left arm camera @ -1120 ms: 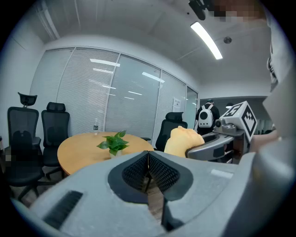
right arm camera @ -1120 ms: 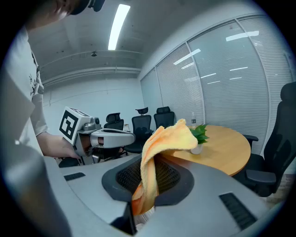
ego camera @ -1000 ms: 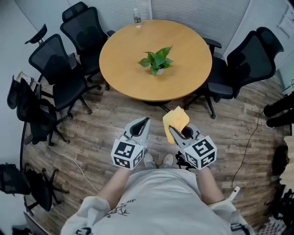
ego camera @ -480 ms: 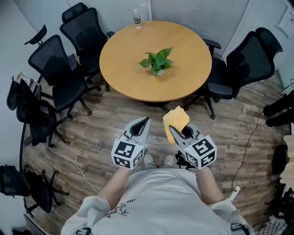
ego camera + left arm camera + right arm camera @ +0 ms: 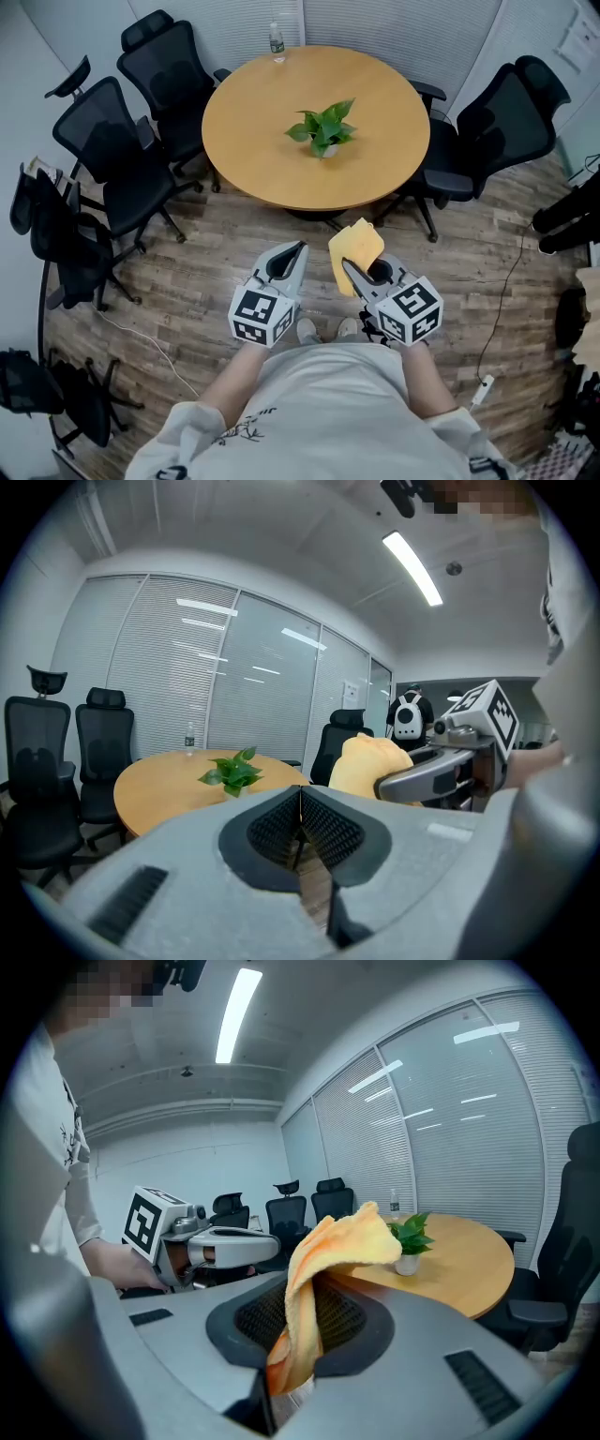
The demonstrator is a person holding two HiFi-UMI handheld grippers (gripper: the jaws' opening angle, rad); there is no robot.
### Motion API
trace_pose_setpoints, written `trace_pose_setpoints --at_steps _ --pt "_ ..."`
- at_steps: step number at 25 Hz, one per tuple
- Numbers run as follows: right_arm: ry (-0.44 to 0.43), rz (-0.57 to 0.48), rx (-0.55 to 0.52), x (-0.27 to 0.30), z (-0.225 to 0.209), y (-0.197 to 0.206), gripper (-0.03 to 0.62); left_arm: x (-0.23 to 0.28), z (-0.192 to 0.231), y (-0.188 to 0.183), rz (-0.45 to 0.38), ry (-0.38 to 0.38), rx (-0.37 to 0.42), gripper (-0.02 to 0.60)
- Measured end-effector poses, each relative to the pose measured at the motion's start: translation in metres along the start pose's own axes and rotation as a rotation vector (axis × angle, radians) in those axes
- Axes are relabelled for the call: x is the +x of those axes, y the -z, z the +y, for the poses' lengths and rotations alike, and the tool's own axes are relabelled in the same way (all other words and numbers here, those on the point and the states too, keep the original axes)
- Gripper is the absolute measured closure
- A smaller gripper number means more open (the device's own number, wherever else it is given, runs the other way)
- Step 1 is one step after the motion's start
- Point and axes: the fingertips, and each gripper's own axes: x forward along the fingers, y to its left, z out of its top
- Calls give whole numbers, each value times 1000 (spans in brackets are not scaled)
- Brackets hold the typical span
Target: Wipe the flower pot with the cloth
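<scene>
Closest to the person, both tools are held side by side at waist height. The left gripper [image 5: 297,247] has its jaws pressed together with nothing between them. Just beside it, the right gripper [image 5: 346,266] pinches a yellow cloth [image 5: 357,247] low down, between its ribbed pads. The free part of the cloth stands up above the jaws and flops over at the top.

Beyond the tips comes a stretch of wooden floor [image 5: 234,244], then the near edge of the round wooden surface [image 5: 253,122]. The flower pot [image 5: 324,148] stands upright near the middle of that surface. It is small and pale, half hidden under its green leaves [image 5: 322,122].

The flower pot lies well apart from both grippers, straight ahead and roughly on a line between them, so neither hand looks clearly nearer. As I judge it, the cloth cannot reach yet. The person must close the gap to the surface first, and the cloth-bearing right side would lead.

A bottle [image 5: 277,39] stands at the far rim.
</scene>
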Motion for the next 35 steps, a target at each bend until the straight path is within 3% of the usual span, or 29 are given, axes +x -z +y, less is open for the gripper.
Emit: trace_pose_setpoints --at_steps 10,18,26,35 --pt "23 -8 29 14 21 5 539 -18 17 8 0 19 -3 571" --pt "9 -14 30 30 11 3 539 -6 31 5 -9 15 0 571" --pt "-4 -14 22 56 -30 -12 539 32 54 -4 -10 1 2 571" --pt "3 -3 14 86 -115 -42 539 110 86 -29 -2 2 5 571"
